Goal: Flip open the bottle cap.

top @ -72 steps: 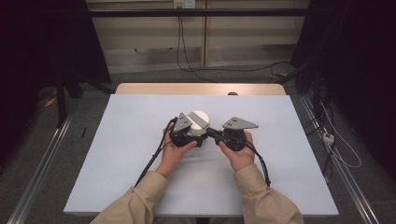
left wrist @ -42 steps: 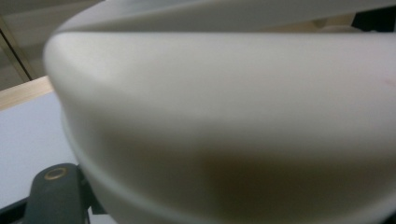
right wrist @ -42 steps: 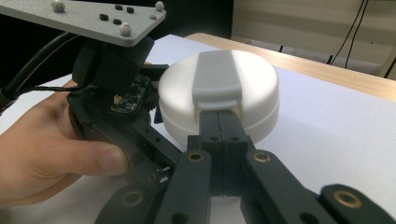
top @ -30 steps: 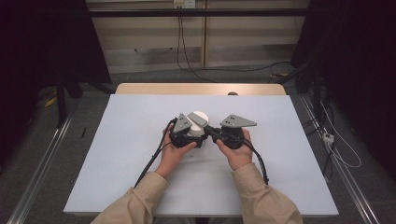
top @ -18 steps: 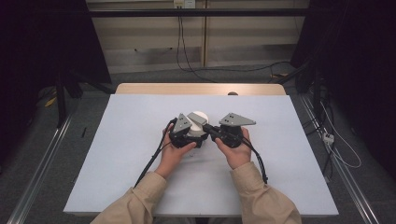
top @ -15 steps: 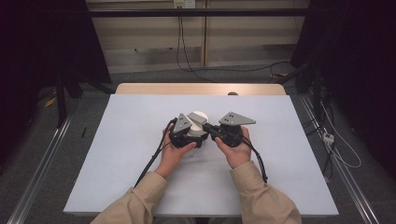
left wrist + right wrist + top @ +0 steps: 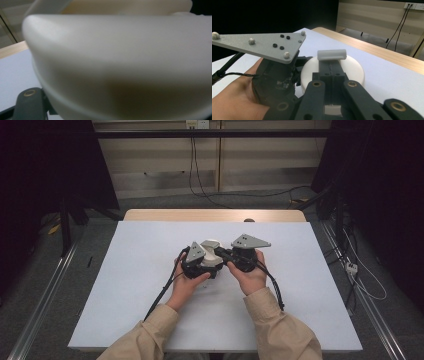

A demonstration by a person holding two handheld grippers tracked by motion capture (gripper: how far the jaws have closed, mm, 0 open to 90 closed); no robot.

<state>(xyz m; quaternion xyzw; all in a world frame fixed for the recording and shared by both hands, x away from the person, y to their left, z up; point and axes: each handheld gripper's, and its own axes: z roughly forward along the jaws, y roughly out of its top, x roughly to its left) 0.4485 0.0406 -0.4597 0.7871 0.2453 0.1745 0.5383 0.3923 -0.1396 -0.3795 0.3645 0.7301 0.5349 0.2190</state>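
Observation:
A round white container (image 7: 212, 249) is held just above the table (image 7: 125, 285) between two hand-held grippers. My left gripper (image 7: 206, 263) is shut on its left rim; in the left gripper view the pale wall (image 7: 120, 62) looms blurred, with one black finger (image 7: 30, 105) low at the left. My right gripper (image 7: 221, 254) reaches in from the right with its jaws together. In the right gripper view, the right gripper (image 7: 331, 65) lies over the white top (image 7: 353, 68), its tips at a short white cylinder (image 7: 331, 54). Whether they pinch it is unclear.
The left gripper's grey three-cornered plate (image 7: 262, 44) and the hand (image 7: 234, 92) holding it crowd the container's left side. Black cables (image 7: 162, 292) trail toward the table's near edge. A wooden strip (image 7: 215, 215) borders the far edge. Rails run along both sides.
The right gripper has edged slightly left toward the container. The left hand and the container have hardly moved.

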